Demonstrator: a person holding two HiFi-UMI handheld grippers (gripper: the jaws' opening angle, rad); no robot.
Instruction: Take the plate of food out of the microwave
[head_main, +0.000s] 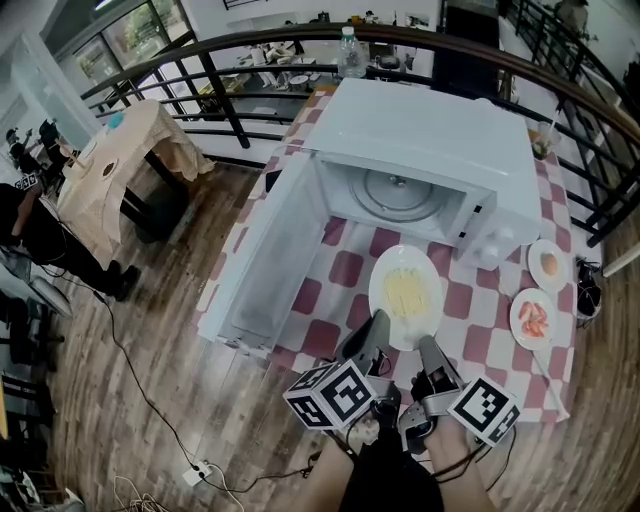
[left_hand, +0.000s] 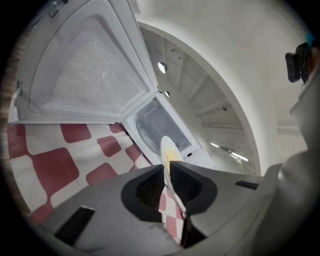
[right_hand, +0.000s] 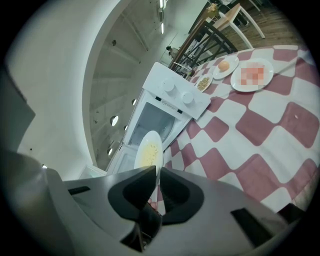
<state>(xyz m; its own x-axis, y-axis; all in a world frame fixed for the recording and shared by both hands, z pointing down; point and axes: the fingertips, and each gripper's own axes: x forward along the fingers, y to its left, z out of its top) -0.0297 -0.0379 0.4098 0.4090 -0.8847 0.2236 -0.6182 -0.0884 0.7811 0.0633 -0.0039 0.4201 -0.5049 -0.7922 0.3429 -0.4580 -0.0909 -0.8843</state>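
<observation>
Outside the microwave (head_main: 420, 150), plate (head_main: 378, 290) of yellow food (head_main: 405, 290)

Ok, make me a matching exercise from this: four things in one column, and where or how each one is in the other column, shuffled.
1 plate of yellow food
2 microwave door
3 bottle
4 plate of red food

A behind the microwave
B clamped at its rim by the left gripper and right gripper
C swung wide open
D lying on the checked cloth, far right

Pairs: 1-B, 2-C, 3-A, 4-D
</observation>
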